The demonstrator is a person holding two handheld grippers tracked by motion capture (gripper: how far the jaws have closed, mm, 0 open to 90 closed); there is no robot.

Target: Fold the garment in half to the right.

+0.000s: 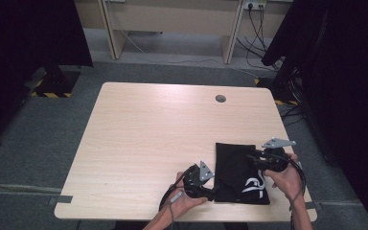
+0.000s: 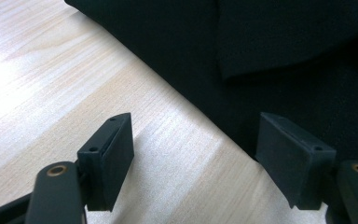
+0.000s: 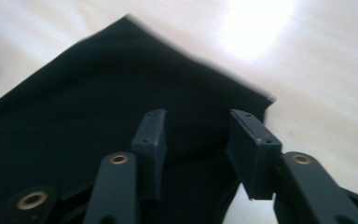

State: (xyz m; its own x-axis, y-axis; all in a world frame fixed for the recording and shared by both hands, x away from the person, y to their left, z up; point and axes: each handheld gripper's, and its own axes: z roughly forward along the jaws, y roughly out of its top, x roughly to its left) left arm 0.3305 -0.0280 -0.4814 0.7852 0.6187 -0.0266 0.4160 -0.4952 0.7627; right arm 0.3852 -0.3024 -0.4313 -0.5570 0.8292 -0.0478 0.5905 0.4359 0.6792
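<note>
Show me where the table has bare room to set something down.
Bare wood runs across the table from its left edge to the black folded cloth, and along the far edge around the small round cable hole. The near right corner is crowded: the cloth lies there, with the left claw and the right claw at it.

The cloth (image 3: 98, 121) is blurred along its far edge; the white print (image 1: 253, 185) at the cloth's 5 o'clock is too small to read.
</note>
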